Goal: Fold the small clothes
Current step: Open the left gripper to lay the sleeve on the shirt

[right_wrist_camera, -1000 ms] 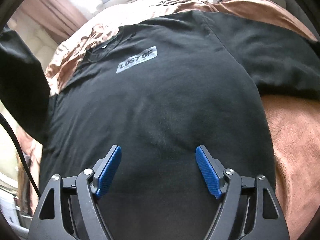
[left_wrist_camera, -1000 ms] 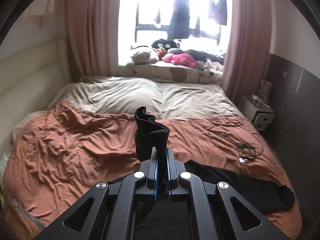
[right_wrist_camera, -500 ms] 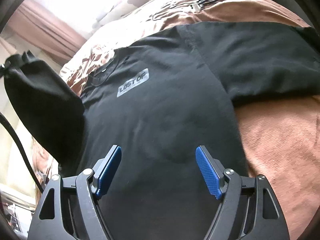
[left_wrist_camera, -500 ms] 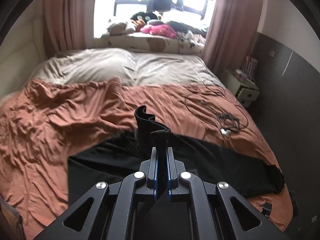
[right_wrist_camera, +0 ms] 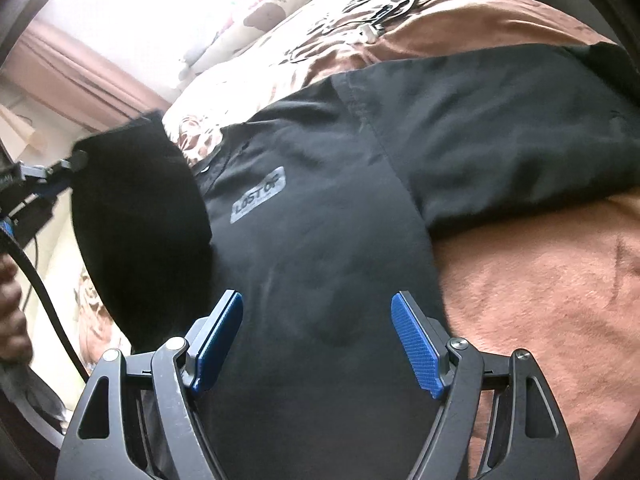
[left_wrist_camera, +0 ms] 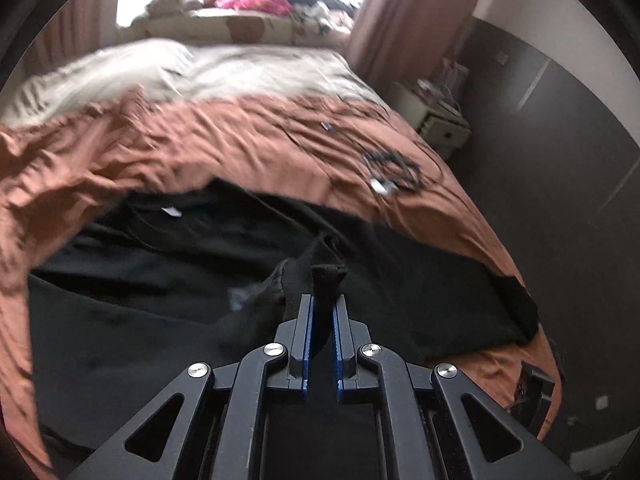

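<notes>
A black shirt (right_wrist_camera: pixel 320 240) lay spread on the rust-brown bedspread (right_wrist_camera: pixel 540 280) of a bed, its chest turned up. A grey patch (right_wrist_camera: pixel 259 195) on the chest read "LOST OF"; a smaller line beneath it was too fine to read. A small white tag (left_wrist_camera: pixel 172 211) showed near the collar in the left wrist view, its print illegible.

The left gripper (left_wrist_camera: pixel 322 304) had its fingers clamped together on a fold of the shirt's black sleeve (left_wrist_camera: pixel 296 280), which stood lifted above the body of the garment. The right gripper (right_wrist_camera: pixel 318 320) hovered over the shirt's lower half with its blue fingers (right_wrist_camera: pixel 416 344) wide apart and nothing between them. A tangle of dark cables (left_wrist_camera: pixel 394 168) rested on the bedspread beyond the shirt.
</notes>
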